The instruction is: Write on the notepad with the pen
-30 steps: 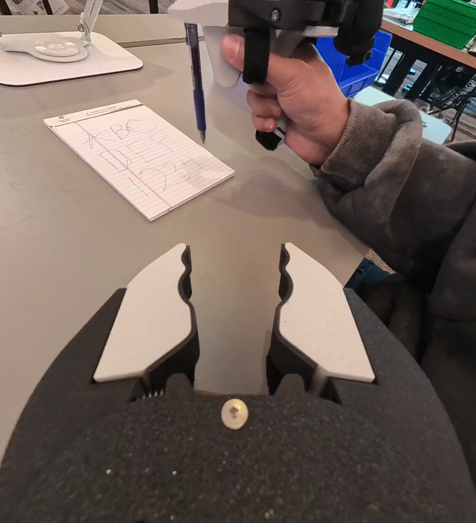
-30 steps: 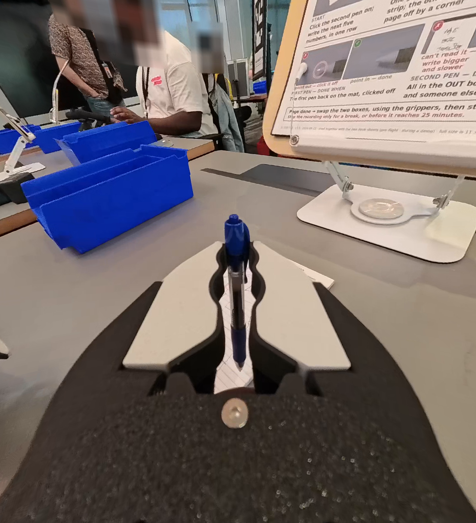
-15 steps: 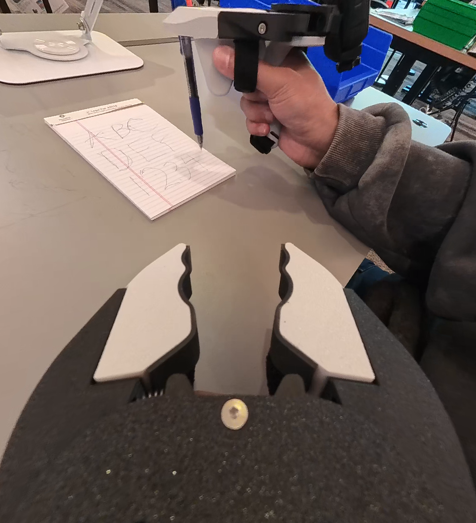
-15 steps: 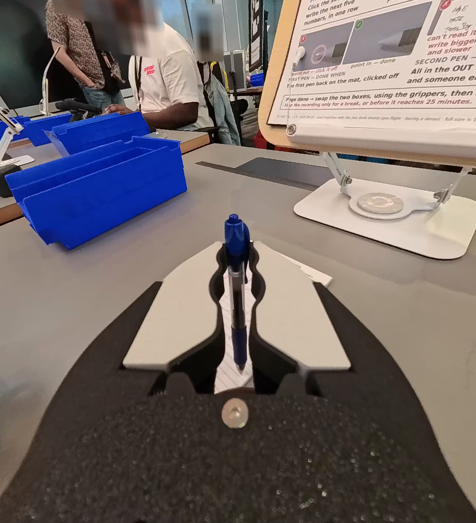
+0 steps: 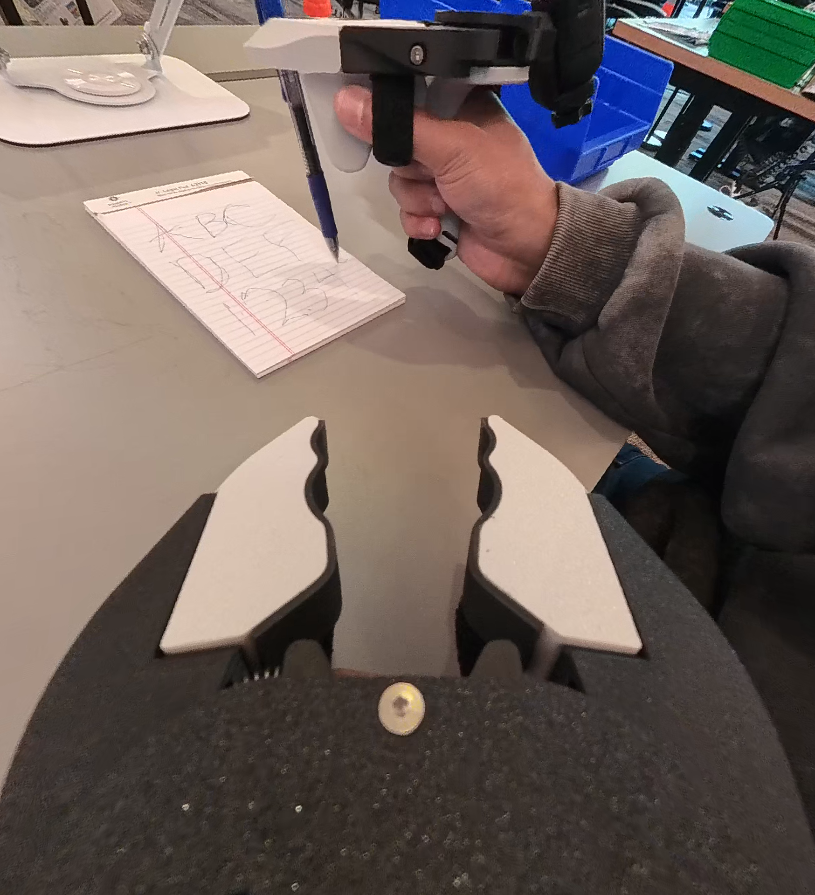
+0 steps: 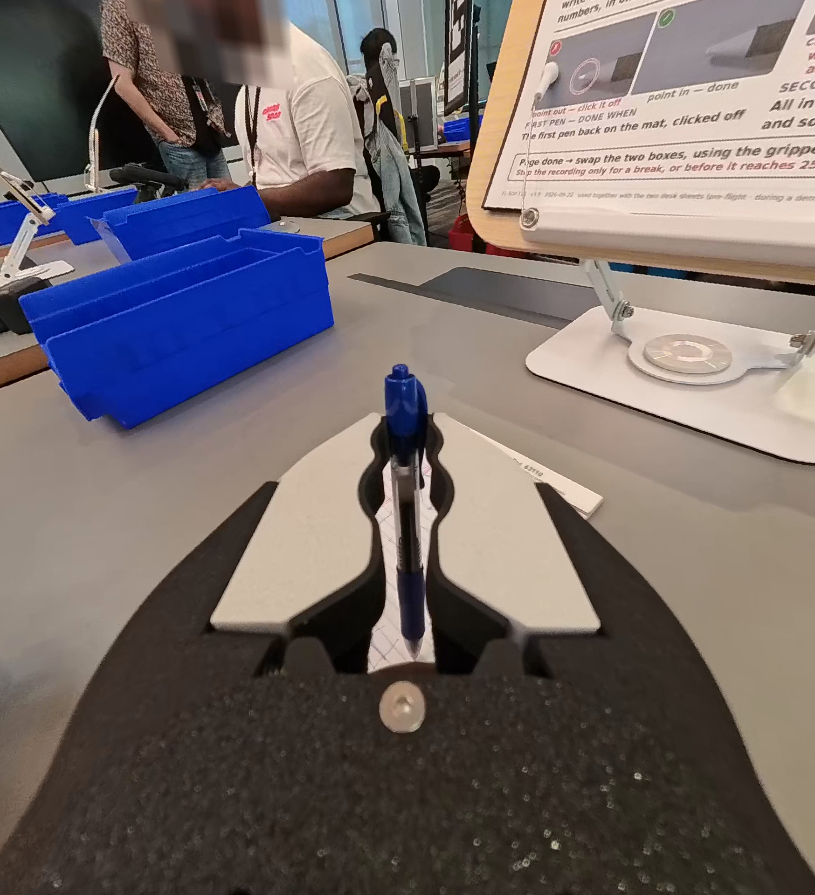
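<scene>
**Pen tip at the notepad's right edge, left fingers spread and empty**

Two blue bins sit on the grey desk ahead of the right gripper: the nearer blue bin shows an empty hollow as far as its rim lets one see, and a second blue bin stands just behind it; its inside is hidden.

The notepad lies flat on the desk, a lined white pad with a red margin line and three rows of scrawled handwriting; a small printed header strip runs along its top edge. A printed instruction sheet rests on a tilted board, carried by a white stand on the desk beyond the pad.

The right gripper's fingers are closed narrowly on the pen, which stands nearly upright, blue cap end up, tip down at the pad's right edge. A hand in a grey sleeve grips that tool's handle.

The left gripper hangs over bare desk, nearer than the pad, its fingers wide apart with nothing between them
</scene>
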`<move>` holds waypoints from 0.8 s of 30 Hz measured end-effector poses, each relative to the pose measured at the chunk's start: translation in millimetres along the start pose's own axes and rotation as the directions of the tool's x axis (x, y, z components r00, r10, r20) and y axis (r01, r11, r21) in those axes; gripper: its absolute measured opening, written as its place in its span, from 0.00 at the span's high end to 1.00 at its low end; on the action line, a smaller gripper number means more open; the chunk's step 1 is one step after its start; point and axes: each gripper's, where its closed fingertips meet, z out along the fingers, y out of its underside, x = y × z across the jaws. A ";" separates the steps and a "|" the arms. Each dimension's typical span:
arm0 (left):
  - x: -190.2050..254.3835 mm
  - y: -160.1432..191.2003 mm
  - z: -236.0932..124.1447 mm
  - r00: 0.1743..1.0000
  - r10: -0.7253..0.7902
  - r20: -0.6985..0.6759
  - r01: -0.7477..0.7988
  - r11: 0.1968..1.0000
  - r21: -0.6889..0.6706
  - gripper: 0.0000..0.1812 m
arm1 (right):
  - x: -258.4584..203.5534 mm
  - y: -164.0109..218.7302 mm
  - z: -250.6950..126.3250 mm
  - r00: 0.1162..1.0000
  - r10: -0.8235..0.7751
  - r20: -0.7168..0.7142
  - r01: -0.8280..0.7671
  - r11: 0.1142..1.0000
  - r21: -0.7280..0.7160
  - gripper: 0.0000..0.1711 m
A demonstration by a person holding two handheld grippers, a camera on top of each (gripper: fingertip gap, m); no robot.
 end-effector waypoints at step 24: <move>2.1 0.0 0.4 1.000 0.009 -0.001 -0.009 1.000 -0.004 0.67 | -13.5 2.9 -2.3 1.000 0.002 0.031 -0.001 1.000 -0.010 0.92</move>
